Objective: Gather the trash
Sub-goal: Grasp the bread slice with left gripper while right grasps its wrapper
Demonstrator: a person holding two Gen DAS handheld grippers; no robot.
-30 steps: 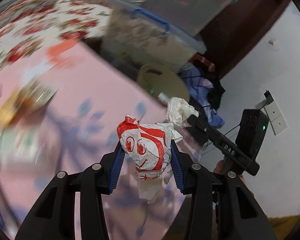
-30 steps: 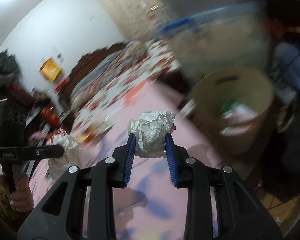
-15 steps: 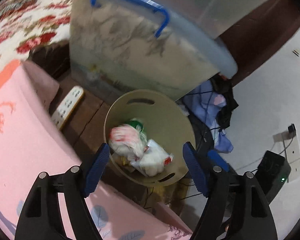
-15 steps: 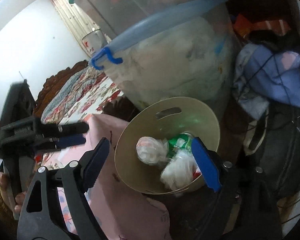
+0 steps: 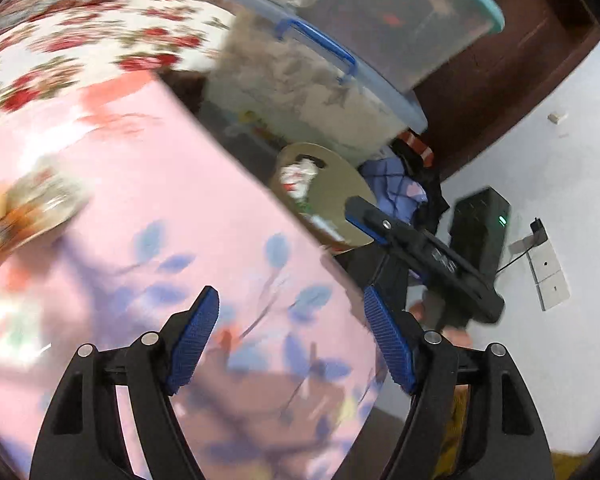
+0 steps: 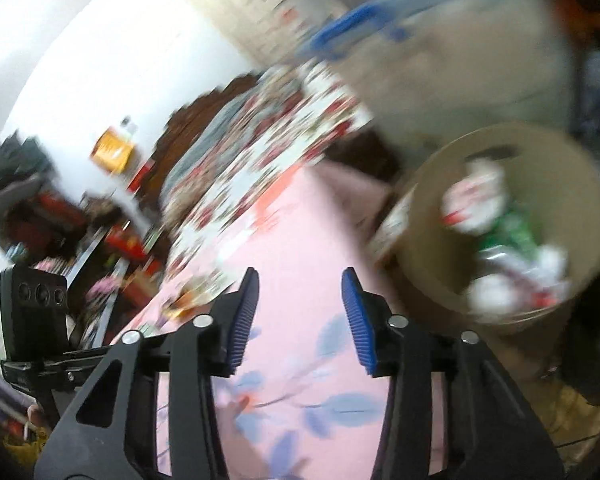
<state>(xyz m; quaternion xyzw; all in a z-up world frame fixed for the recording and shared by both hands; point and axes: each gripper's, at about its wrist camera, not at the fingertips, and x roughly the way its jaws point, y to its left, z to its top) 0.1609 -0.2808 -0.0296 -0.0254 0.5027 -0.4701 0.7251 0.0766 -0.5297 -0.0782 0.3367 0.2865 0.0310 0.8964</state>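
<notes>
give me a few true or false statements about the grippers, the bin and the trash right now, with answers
1. The left gripper grips a crumpled wrapper. False: its fingers are apart and empty.
2. The right gripper is open and empty. True.
3. The bin holds trash. True.
4. The bin stands on the pink sheet. False: it stands beside the sheet's edge.
5. A storage box with a blue handle stands behind the bin. True.

The left claw is wide open and holds nothing. The right claw is open too, its blue pads apart and empty.
</notes>
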